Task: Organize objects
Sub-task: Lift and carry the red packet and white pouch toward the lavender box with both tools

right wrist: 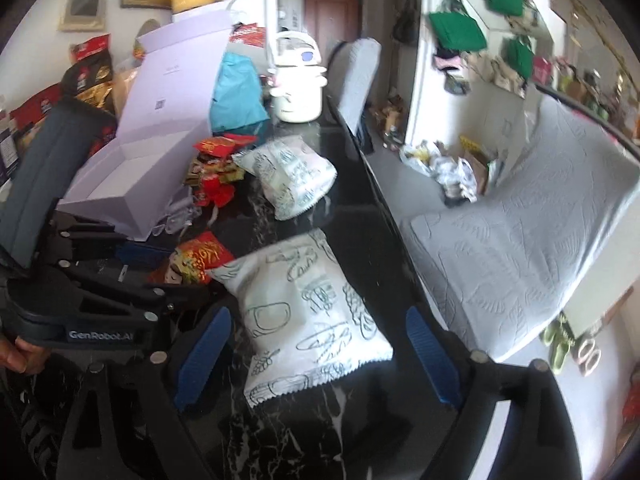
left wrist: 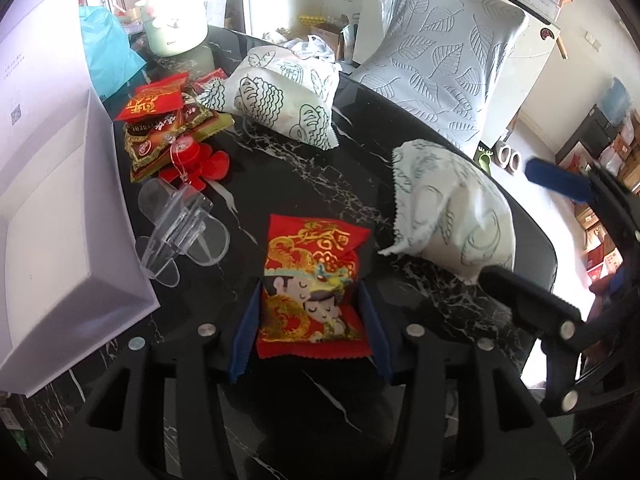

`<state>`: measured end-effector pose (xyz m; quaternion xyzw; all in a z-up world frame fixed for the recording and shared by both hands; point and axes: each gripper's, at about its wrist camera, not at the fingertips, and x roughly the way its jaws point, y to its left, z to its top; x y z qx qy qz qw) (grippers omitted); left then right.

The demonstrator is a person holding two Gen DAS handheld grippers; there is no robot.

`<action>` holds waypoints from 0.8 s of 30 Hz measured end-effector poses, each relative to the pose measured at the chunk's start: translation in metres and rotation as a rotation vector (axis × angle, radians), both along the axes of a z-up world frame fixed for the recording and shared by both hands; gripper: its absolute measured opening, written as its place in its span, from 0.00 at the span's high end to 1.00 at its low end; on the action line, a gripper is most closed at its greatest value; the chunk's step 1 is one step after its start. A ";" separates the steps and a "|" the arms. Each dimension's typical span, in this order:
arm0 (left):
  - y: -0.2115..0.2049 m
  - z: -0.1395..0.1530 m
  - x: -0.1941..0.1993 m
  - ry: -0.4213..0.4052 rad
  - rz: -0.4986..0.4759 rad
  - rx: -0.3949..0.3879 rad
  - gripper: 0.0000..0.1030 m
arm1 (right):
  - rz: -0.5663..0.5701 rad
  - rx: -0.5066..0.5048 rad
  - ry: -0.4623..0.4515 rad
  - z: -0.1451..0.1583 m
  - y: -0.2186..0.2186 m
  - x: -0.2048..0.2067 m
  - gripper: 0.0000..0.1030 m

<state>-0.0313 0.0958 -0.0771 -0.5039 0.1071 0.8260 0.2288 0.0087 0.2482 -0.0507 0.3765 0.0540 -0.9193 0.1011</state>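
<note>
Left gripper [left wrist: 310, 332]: blue pads sit either side of a red snack packet [left wrist: 314, 288] printed with cartoon figures and gold pattern. Packet lies flat on the black marble-pattern table [left wrist: 280, 176]. A sliver of gap seems visible at each pad, so the jaws read as parted around it, not pressing; no grip at this moment.

Right gripper [right wrist: 316, 352]: jaws wide apart, straddling a white snack bag [right wrist: 308, 320] with green line drawings. Pads well clear of both its sides. Bag rests on the table near the edge.

Other items: second white printed bag [left wrist: 280, 96] further back, pile of red and green sachets [left wrist: 168, 124], clear plastic holder [left wrist: 180, 228], open lavender gift box [left wrist: 60, 184] at the left, probable destination.

Handling judgement:
- Red packet: light, thin crinkly film, slippery, contents probably soft or crumbly. Take across the middle, moderate squeeze.
- White bag: puffy, air-filled, light, deforms under pressure; will bulge and may slide out. Grasp across the narrow width near the middle or at a crimped end seam, gently, to avoid crushing the contents.
</note>
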 end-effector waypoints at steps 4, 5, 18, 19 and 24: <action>0.002 0.000 0.001 0.012 -0.026 -0.003 0.54 | 0.110 0.070 -0.036 -0.010 -0.010 -0.017 0.09; 0.002 -0.001 0.002 0.015 -0.030 -0.005 0.54 | 0.125 0.081 -0.050 -0.013 -0.012 -0.020 0.09; 0.002 0.002 0.004 0.003 -0.040 0.010 0.62 | 0.091 -0.016 -0.148 -0.032 -0.007 -0.032 0.39; 0.002 0.002 0.005 -0.002 -0.041 0.014 0.63 | 0.084 -0.021 -0.144 -0.031 -0.007 -0.030 0.40; 0.003 0.009 0.009 0.006 -0.046 0.024 0.68 | 0.016 -0.062 -0.155 -0.029 -0.001 -0.025 0.42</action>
